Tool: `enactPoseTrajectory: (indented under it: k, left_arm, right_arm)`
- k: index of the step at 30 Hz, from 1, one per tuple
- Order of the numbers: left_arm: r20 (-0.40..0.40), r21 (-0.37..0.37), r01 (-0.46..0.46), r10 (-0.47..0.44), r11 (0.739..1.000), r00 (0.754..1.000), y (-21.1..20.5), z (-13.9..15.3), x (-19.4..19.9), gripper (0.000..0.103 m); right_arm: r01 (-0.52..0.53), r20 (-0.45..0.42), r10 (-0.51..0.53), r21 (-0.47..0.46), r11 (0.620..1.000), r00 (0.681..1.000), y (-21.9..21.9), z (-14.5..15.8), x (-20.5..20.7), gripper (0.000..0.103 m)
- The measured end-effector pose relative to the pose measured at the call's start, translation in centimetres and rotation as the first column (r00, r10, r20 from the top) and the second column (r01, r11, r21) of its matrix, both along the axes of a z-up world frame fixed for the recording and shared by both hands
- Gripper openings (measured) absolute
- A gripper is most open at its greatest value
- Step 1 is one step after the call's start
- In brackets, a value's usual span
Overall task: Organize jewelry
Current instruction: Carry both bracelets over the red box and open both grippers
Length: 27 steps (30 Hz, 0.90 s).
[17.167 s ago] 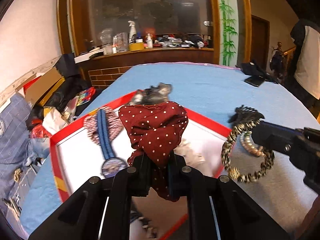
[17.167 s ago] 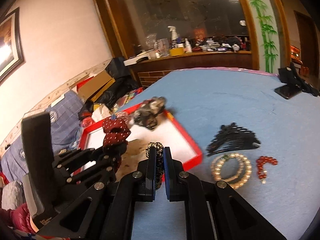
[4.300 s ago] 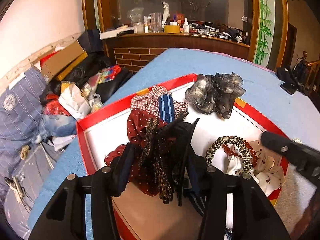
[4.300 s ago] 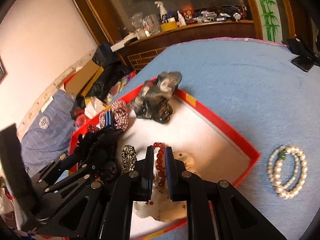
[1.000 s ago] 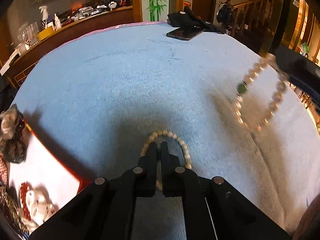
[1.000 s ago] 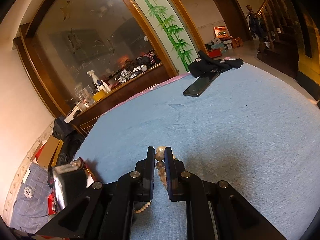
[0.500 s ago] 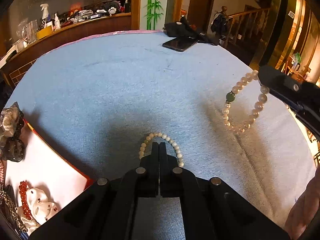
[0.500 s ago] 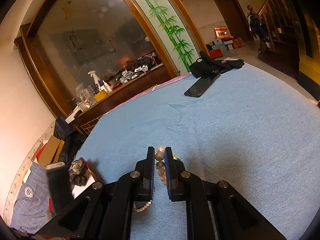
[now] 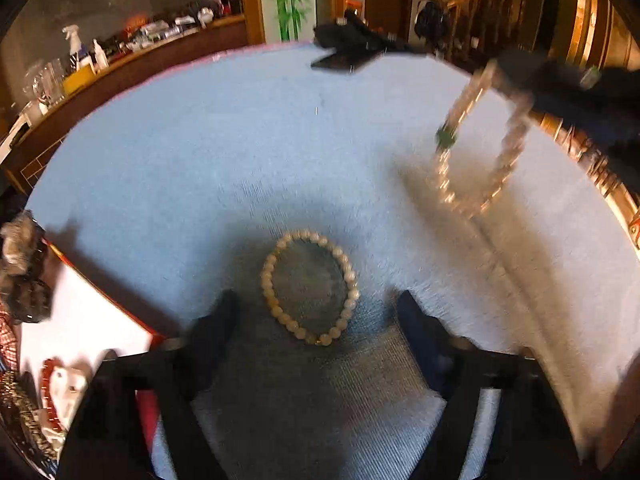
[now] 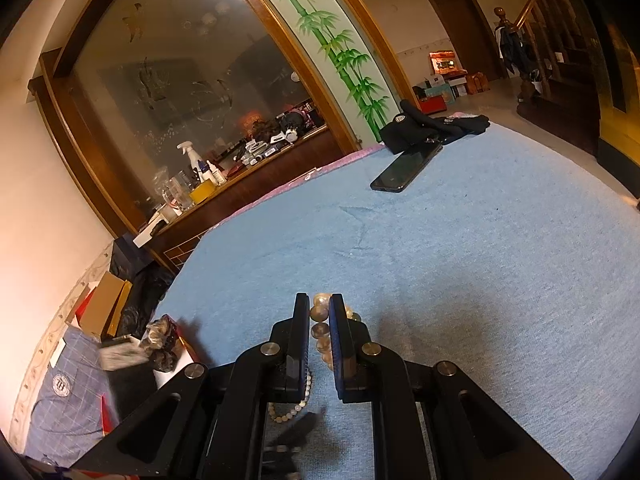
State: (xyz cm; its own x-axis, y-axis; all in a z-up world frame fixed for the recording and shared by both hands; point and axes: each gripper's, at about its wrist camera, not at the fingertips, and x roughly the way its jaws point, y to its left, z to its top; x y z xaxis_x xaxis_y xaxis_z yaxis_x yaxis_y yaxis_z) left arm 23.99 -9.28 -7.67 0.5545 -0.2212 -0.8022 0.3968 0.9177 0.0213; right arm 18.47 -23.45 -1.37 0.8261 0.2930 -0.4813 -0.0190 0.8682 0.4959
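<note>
Your left gripper point(image 9: 316, 316) jaws, clamped before, are opening around the small bead bracelet point(image 9: 309, 287) lying on the table point(image 9: 200, 152), while your right gripper point(image 10: 319, 312) grips the pearl bracelet point(image 10: 320, 326) aloft.

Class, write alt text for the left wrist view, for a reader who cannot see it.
A pale bead bracelet lies on the blue tablecloth between the opening fingers of the left gripper, untouched. Upper right, the right gripper dangles a blurred pearl bracelet; a red-edged tray sits left.
</note>
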Motion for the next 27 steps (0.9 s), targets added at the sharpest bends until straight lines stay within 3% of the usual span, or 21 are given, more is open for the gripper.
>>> enactPoseTrajectory:
  k: [2,3,4,5,7,14,27]
  left_arm:
    - [0.015,-0.005,-0.001,0.001,1.000,1.000,-0.1,-0.1,0.2,0.056]
    - [0.038,0.000,0.002,-0.002,1.000,0.999,-0.3,0.1,0.3,0.025]
    - [0.048,0.010,-0.004,0.004,1.000,0.999,-0.6,0.0,0.4,0.007]
    - [0.056,0.024,-0.009,0.008,1.000,0.998,-0.8,0.0,0.4,0.005]
    - [0.064,0.037,-0.009,0.007,0.999,0.998,-1.1,0.0,0.2,0.005]
    - [0.050,-0.041,-0.011,0.013,0.999,0.999,0.2,0.5,-0.9,0.005]
    - [0.138,-0.142,-0.002,0.022,0.990,0.990,2.3,6.3,-4.0,0.005]
  right_arm:
    - [0.001,0.001,-0.001,0.005,1.000,1.000,0.0,0.1,-0.2,0.010]
    - [0.002,0.002,-0.002,0.006,1.000,1.000,0.0,0.1,-0.2,0.010]
    - [0.002,0.002,-0.002,0.007,1.000,1.000,0.0,0.1,-0.2,0.010]
    - [0.000,0.002,0.000,0.007,1.000,1.000,0.1,0.1,-0.2,0.010]
    - [-0.002,0.001,0.002,0.005,1.000,1.000,0.1,0.1,-0.2,0.010]
    - [-0.003,0.006,0.003,0.011,1.000,1.000,0.0,0.1,-0.4,0.010]
    - [-0.018,0.014,0.018,0.006,1.000,1.000,0.4,0.3,-0.4,0.010]
